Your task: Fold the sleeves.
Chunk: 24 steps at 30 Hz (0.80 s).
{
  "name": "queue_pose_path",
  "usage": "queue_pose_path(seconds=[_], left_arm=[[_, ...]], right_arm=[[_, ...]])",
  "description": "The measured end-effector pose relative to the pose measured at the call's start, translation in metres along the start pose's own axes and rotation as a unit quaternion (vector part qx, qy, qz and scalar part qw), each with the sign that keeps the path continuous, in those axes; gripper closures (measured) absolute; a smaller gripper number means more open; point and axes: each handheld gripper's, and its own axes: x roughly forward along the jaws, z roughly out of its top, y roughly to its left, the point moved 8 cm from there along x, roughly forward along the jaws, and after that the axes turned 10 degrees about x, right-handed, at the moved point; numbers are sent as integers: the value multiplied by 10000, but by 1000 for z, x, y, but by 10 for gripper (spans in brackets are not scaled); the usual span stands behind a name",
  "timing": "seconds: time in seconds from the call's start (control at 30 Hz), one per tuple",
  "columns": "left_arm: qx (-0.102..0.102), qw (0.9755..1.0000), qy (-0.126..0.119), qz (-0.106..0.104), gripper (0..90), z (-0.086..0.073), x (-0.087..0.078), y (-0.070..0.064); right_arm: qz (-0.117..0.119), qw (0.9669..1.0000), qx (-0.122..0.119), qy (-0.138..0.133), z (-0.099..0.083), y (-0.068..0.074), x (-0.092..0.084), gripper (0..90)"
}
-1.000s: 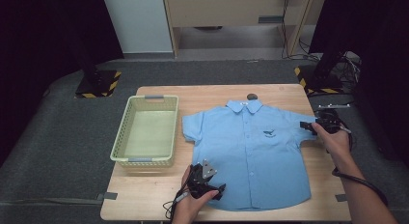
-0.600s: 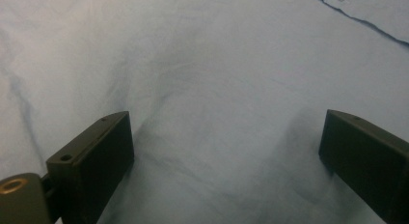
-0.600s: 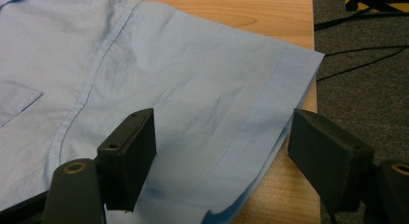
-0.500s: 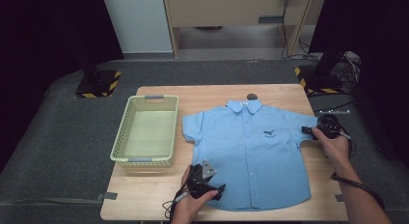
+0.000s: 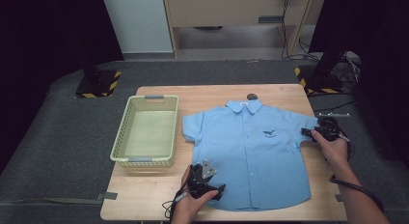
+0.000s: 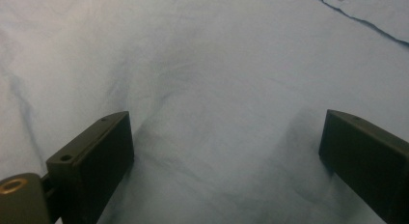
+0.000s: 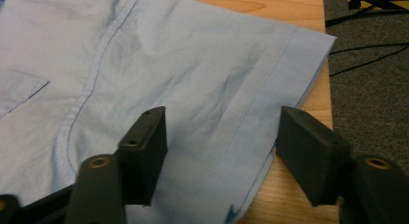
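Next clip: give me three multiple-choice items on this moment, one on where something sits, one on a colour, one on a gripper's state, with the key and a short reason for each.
1. Where does the basket stand relative to the shirt?
A. To its left in the high view
B. On top of it
C. To its right in the high view

2. What colour is the shirt?
A. White
B. Light blue
C. Red

3. How do the jaws of the right gripper stand at the sleeve?
A. Shut tight with nothing between them
B. Apart, straddling the sleeve's hem
C. Clamped on the basket's rim

Key: 1 A, the pale green basket sits on the table left of the spread shirt. 2 B, the cloth is light blue in every view. 3 B, the right gripper view shows the jaws apart, having just been closing, with sleeve cloth between them.
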Motion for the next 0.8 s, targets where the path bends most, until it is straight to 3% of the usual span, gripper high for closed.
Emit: queue_pose_path(seconds=[0.13,0.47,0.6,0.8], left_arm=[[1,10000,0,0,44,0,0,0],[8,10000,-1,-8,44,0,0,0],[8,10000,-2,-8,45,0,0,0],[8,10000,-1,-9,44,0,0,0]], right_arm=[[20,9999,-100,-2,-2,8,0,501],[242,9997,62,-9,-3,16,2,821],[316,9994,126,-45,-4,15,3,878],[309,9993,19,-217,4,16,-4,885]])
